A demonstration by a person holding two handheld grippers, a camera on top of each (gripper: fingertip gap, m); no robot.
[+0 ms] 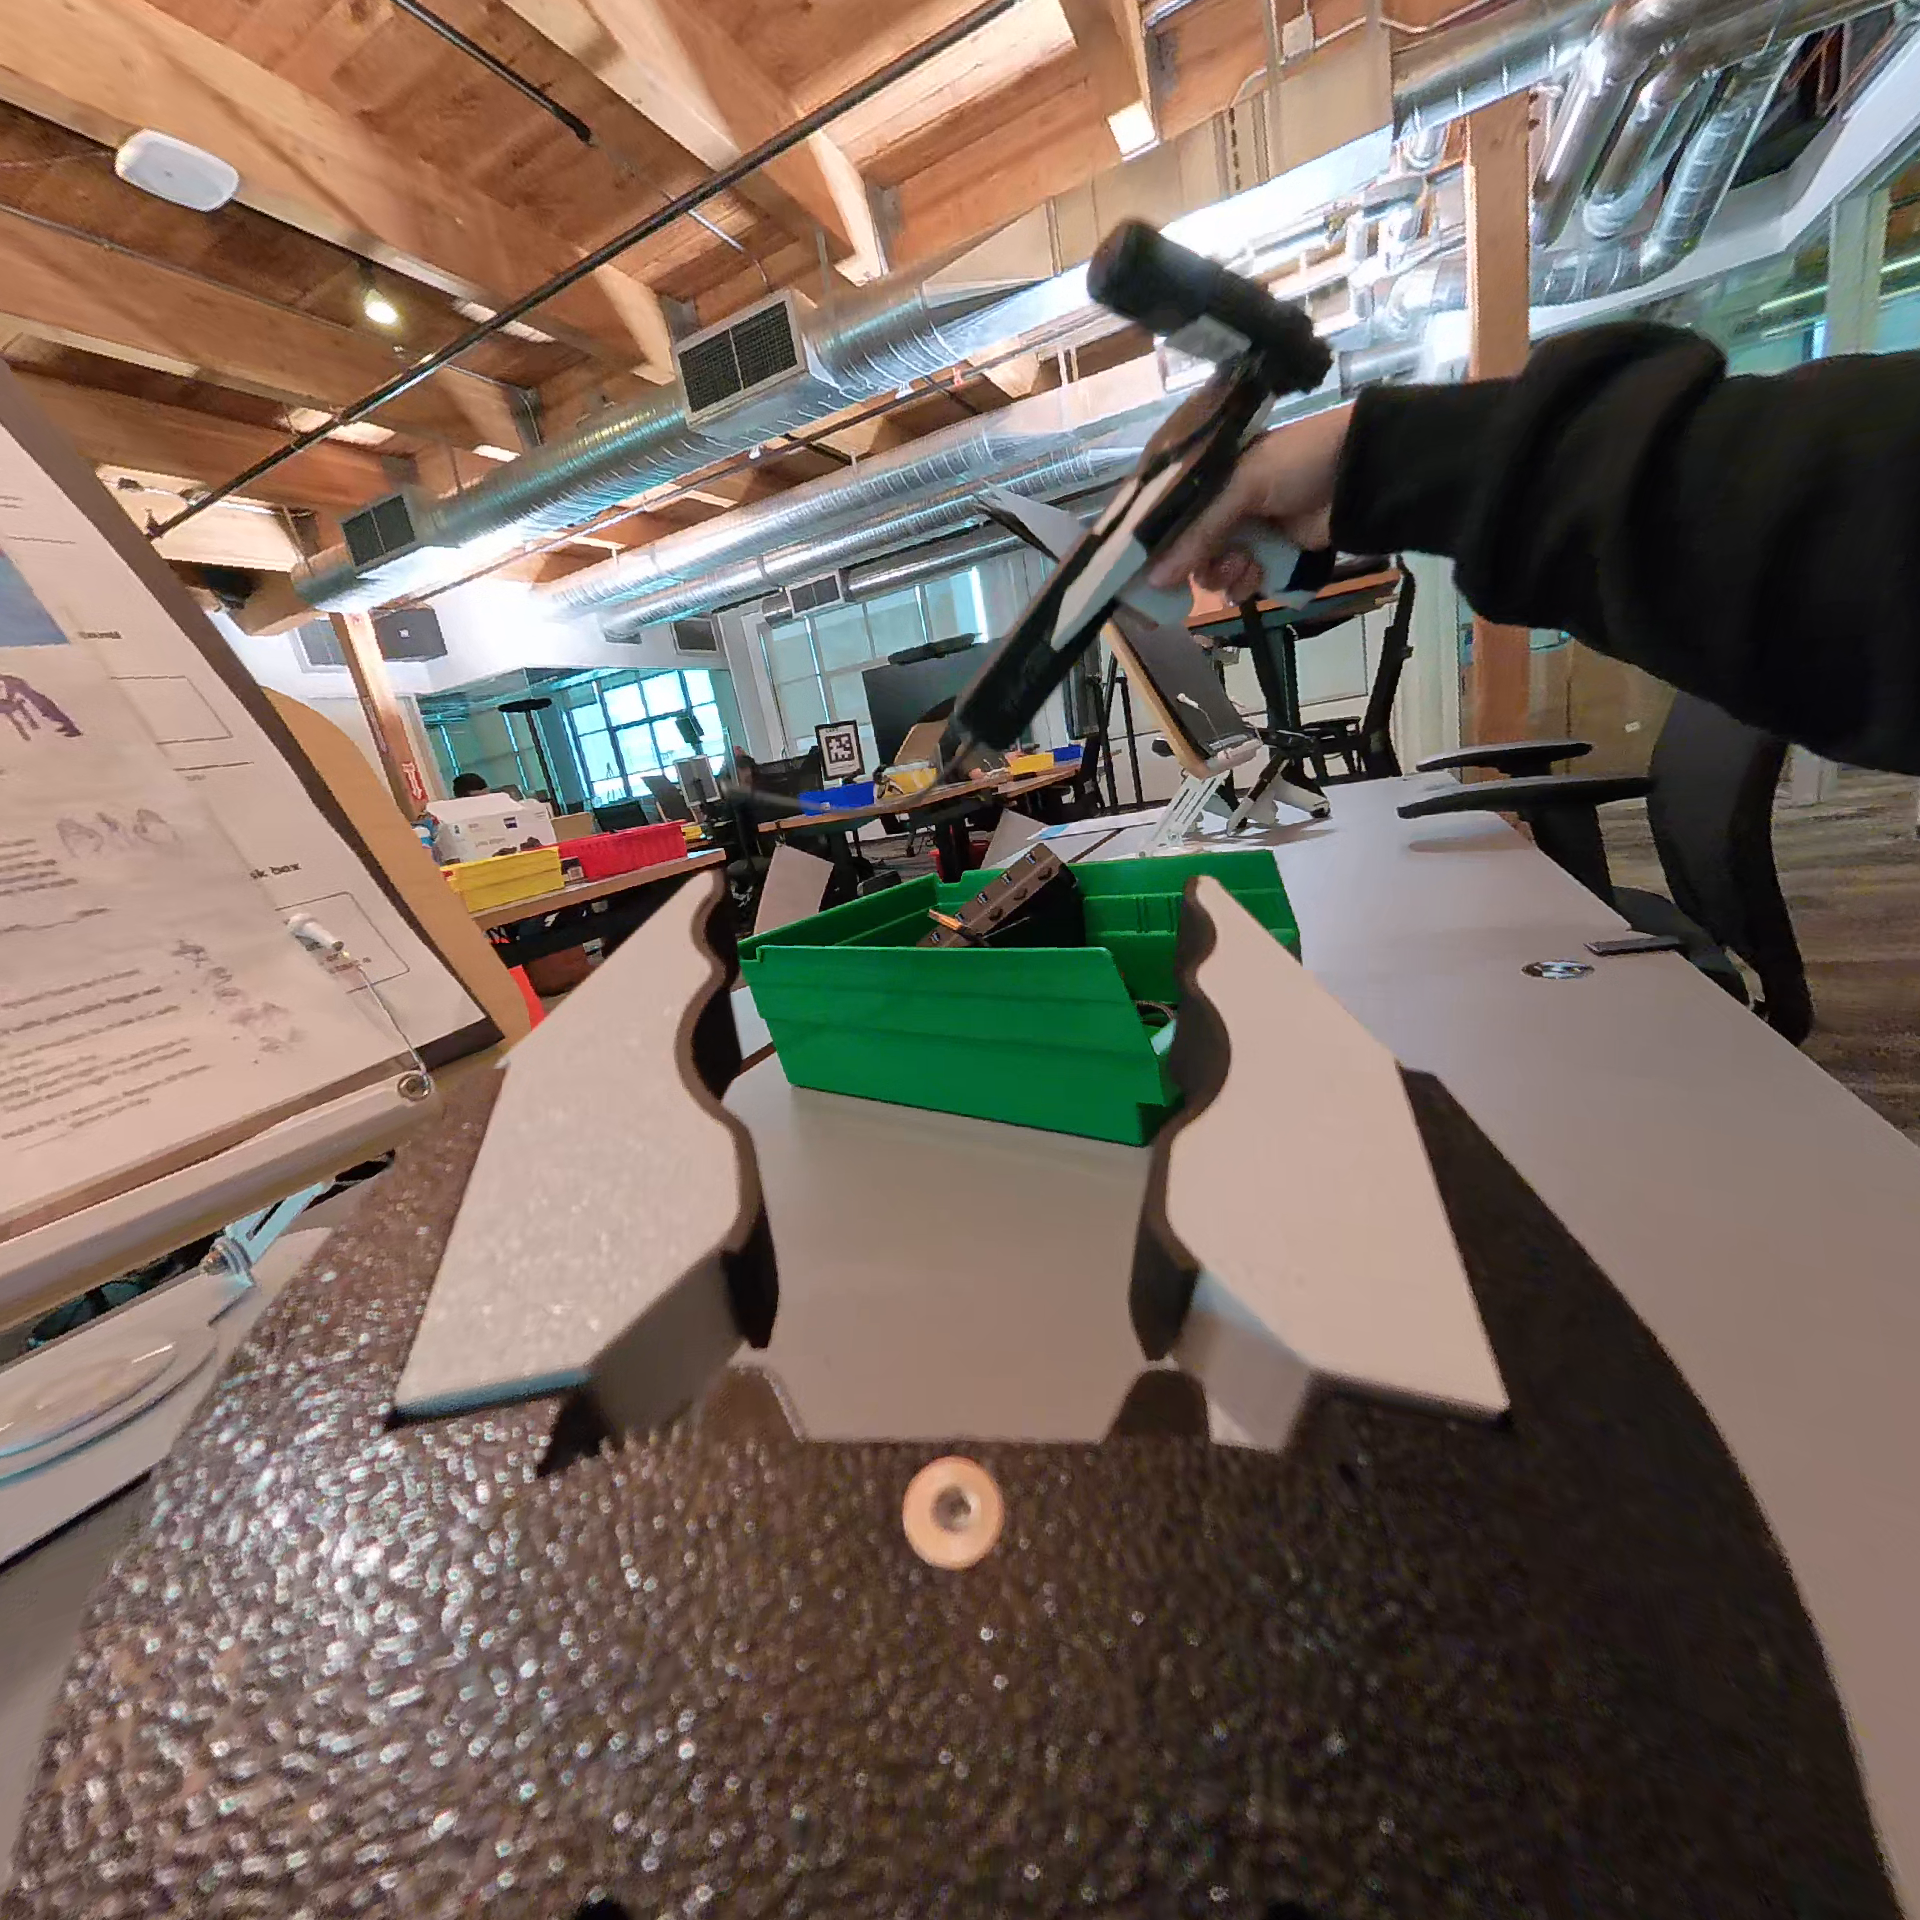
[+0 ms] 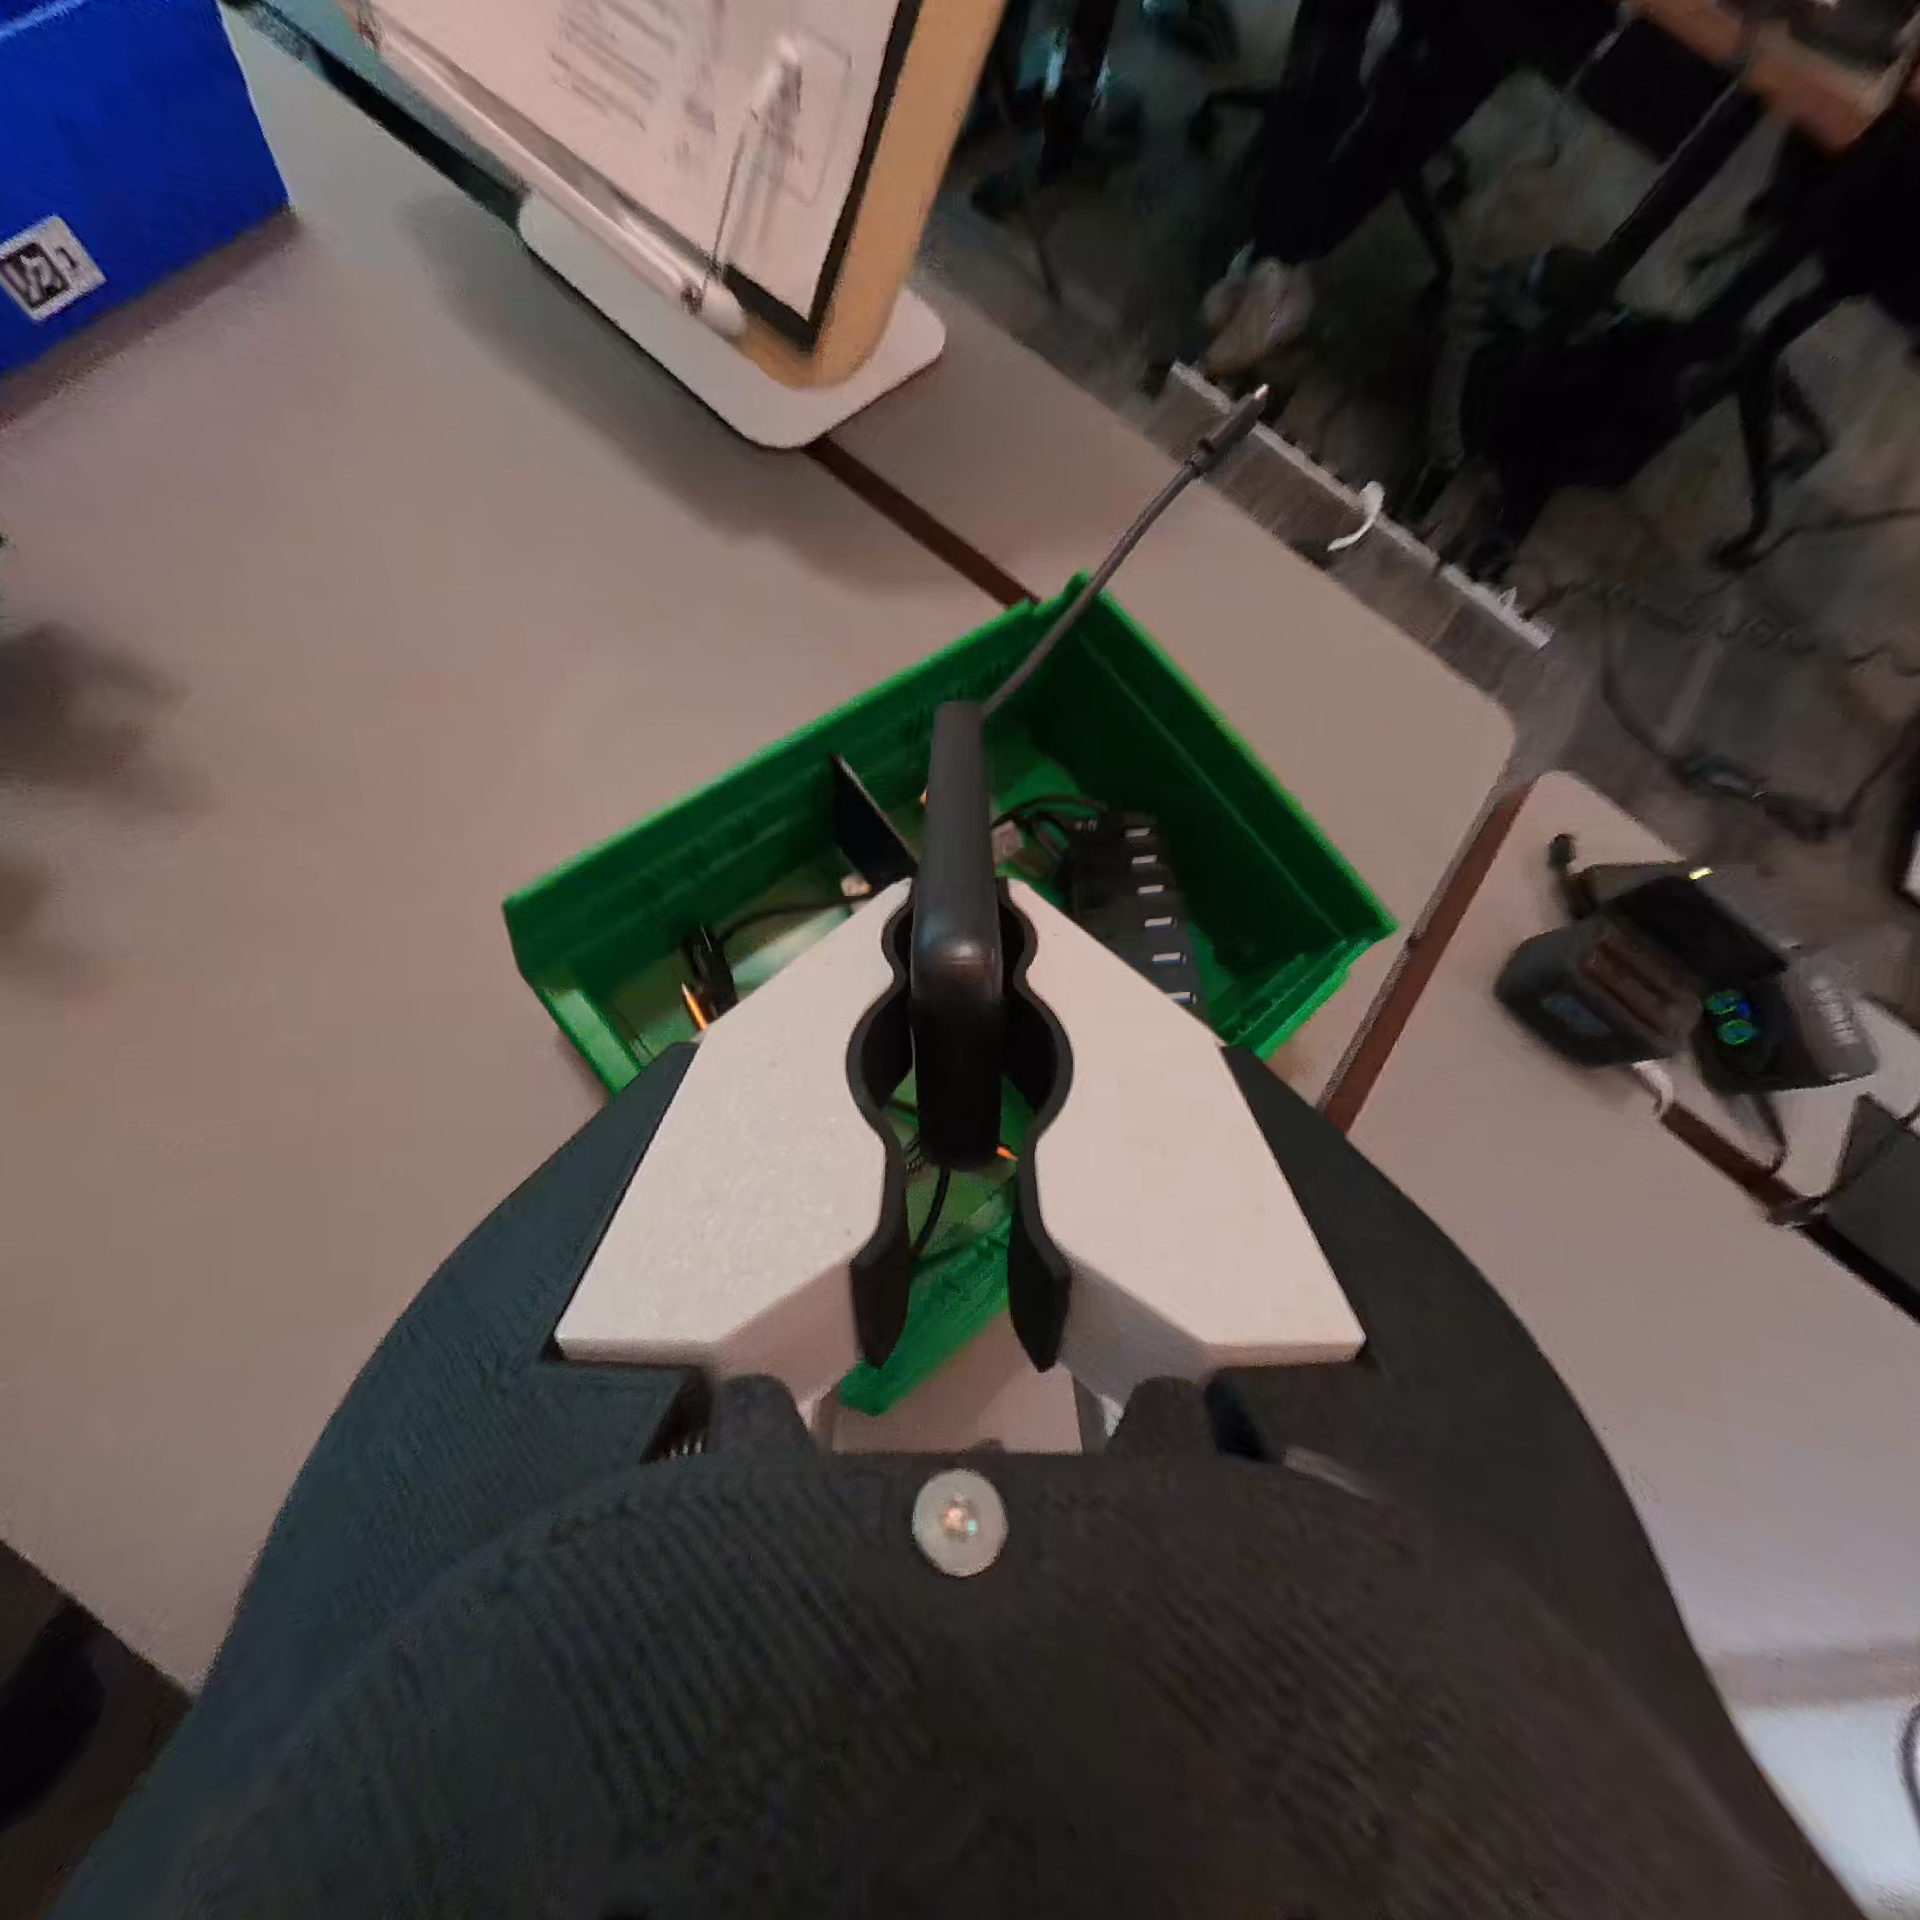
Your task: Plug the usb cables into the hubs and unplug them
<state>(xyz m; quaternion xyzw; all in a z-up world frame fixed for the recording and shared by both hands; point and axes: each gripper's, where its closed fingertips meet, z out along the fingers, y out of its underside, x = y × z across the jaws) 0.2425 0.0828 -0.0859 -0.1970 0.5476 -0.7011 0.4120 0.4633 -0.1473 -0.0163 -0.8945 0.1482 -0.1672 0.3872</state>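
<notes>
My right gripper (image 2: 958, 997) is clamped on a slim black hub (image 2: 954, 862), smooth and round-edged, at frame centre over the green bin (image 2: 1195, 707); its thin stiff cable (image 2: 1132, 540) sticks out toward the upper right and ends in a small free plug (image 2: 1231, 421). My left gripper (image 1: 951, 1039) is wide apart and holds nothing, low over the grey table (image 1: 1558, 1195), with the bin just ahead at centre. I judge the job barely begun: nothing looks plugged in by me yet, one hub is lifted out, and every plugging and unplugging is left. In the bin, centre right, lies a bigger black hub (image 2: 1138, 894) with a row of ports, plus loose black wires (image 2: 769, 920) with orange-tipped ends. The bin is hard ribbed plastic; my finger pads are matte grey with wavy black inner edges.
</notes>
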